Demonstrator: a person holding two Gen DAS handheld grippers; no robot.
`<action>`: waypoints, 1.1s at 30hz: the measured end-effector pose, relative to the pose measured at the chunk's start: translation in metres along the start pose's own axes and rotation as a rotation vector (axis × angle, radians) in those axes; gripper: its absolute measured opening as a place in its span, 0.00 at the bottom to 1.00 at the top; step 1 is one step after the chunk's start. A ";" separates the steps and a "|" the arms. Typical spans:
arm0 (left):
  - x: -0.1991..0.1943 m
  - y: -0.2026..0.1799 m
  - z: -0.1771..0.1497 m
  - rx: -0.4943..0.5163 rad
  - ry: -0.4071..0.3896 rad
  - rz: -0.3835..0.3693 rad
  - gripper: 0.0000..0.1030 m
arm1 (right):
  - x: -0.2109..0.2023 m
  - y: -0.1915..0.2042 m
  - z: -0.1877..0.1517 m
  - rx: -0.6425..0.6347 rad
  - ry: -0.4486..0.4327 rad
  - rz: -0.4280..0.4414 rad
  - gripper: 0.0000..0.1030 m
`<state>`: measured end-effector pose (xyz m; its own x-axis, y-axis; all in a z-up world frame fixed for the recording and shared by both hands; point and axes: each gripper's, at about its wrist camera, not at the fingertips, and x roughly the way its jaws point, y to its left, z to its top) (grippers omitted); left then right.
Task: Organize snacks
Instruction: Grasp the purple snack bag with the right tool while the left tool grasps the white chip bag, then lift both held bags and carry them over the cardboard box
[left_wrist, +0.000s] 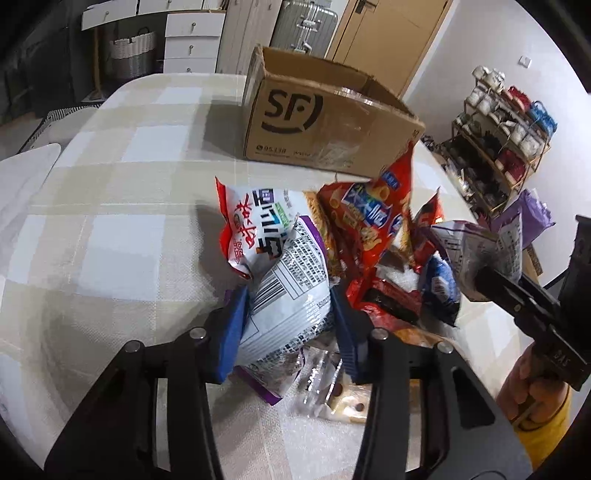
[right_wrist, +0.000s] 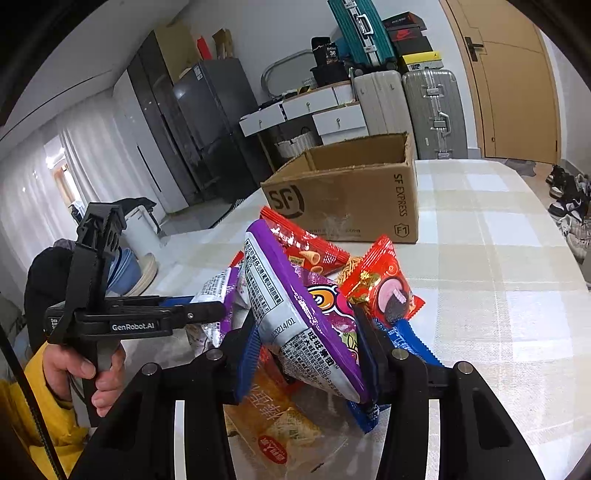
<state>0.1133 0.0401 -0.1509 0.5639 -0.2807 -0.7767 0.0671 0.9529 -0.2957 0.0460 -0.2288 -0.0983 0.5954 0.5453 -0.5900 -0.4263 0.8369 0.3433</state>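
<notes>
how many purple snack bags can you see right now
2. One purple bag sits clamped in the left gripper; the other purple bag is clamped in the right gripper. The snack pile may hide more.

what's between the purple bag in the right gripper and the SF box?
In the right wrist view, the red cone-snack bag and a red candy packet lie between the purple bag and the SF box.

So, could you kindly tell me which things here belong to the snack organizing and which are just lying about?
Belongs to the job:
- left gripper and its purple-edged packet
- right gripper and its purple packet
- snack pile
- open cardboard box

Just lying about:
- suitcases
- drawer unit
- shoes
- tea shelf
</notes>
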 end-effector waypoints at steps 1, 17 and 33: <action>-0.006 0.001 0.000 -0.001 -0.008 -0.005 0.40 | -0.002 0.002 0.001 0.000 -0.006 0.001 0.45; -0.094 0.025 0.013 -0.133 -0.126 -0.259 0.40 | -0.030 0.027 0.014 0.005 -0.053 0.018 0.45; -0.195 -0.015 0.080 0.013 -0.288 -0.251 0.40 | -0.058 0.038 0.106 -0.013 -0.111 0.048 0.45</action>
<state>0.0676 0.0901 0.0495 0.7367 -0.4639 -0.4920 0.2423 0.8604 -0.4484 0.0669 -0.2235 0.0264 0.6458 0.5869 -0.4884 -0.4643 0.8097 0.3589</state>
